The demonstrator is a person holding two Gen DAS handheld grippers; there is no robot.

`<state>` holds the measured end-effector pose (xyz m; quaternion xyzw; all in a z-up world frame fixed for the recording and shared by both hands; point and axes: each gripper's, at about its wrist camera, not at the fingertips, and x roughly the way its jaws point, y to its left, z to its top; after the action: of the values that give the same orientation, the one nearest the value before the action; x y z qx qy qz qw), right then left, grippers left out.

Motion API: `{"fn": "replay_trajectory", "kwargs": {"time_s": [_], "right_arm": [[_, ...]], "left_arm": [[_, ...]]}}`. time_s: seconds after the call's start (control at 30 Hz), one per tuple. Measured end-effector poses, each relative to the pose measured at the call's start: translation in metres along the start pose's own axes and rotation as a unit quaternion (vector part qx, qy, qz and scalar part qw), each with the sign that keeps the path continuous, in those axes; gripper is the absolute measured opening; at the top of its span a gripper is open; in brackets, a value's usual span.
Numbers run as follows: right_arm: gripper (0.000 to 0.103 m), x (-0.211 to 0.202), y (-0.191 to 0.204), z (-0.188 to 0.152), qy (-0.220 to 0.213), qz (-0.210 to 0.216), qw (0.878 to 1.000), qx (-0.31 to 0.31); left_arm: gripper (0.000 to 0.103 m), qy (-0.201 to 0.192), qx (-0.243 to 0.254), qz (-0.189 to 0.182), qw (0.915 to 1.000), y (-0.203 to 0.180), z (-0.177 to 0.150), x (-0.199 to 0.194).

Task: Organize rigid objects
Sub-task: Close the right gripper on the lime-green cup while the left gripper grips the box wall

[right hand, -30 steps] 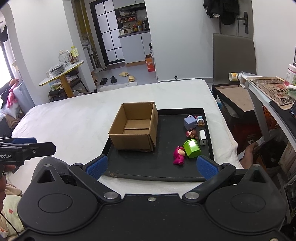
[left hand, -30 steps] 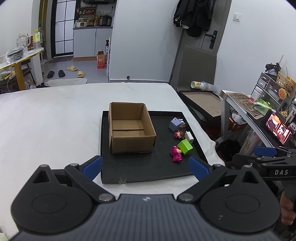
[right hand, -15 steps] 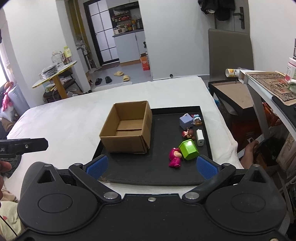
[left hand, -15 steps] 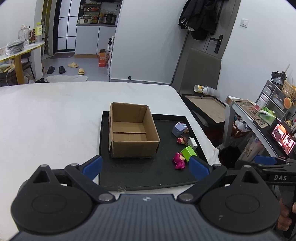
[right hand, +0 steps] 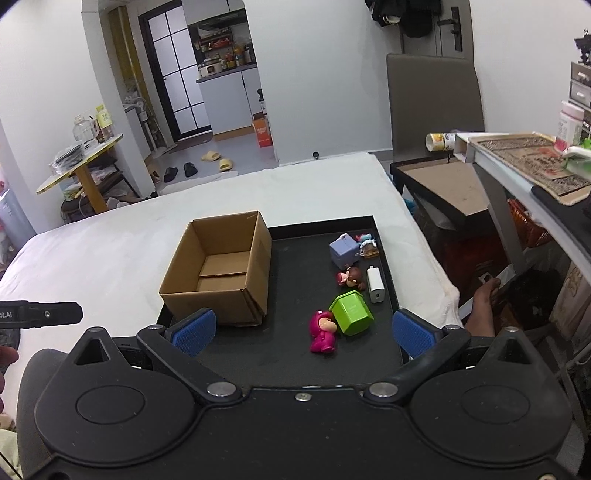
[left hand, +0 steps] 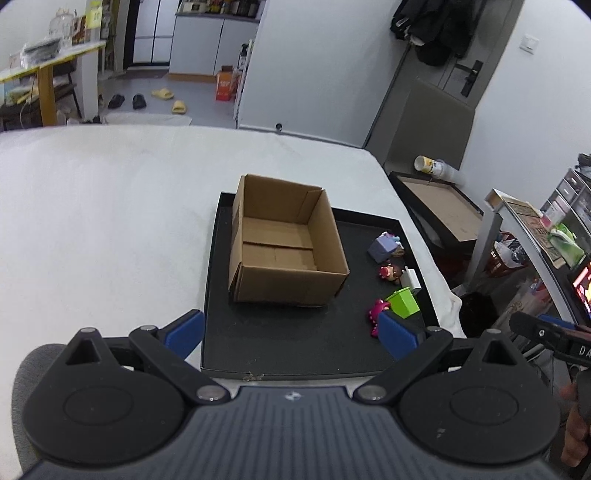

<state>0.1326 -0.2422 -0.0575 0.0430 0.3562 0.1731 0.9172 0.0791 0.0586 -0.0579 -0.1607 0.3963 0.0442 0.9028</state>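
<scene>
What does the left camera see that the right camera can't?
Only the left wrist view shows the glowing screen at its right edge and the light switch on the wall. Only the right wrist view shows a bare foot beside the bed and a jar on the shelf. Both show the empty box on the tray, the green block, the pink figure and an open hand-held gripper.

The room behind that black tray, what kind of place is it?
Most likely a small lived-in flat, not a lab. A kitchen nook with white cabinets opens at the back, yellow slippers lie on the grey floor, and dark coats hang by the door.
</scene>
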Motion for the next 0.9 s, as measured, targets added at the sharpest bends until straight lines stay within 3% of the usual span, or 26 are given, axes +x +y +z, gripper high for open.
{"fn": "replay_trajectory", "kwargs": {"time_s": [0.17,0.4,0.9], "right_arm": [[0.102,0.017,-0.004,0.001,0.011,-0.006,1.000,0.001],[0.102,0.042,-0.016,0.006,0.037,-0.011,0.999,0.018],[0.082,0.106,-0.046,0.007,0.116,0.003,0.992,0.047]], "left_arm": [[0.099,0.019,-0.032,-0.004,0.9993,0.003,0.013,0.018],[0.098,0.034,-0.043,0.022,0.9982,0.009,0.027,0.043],[0.094,0.098,-0.075,0.065,0.9903,0.037,0.038,0.113]]}}
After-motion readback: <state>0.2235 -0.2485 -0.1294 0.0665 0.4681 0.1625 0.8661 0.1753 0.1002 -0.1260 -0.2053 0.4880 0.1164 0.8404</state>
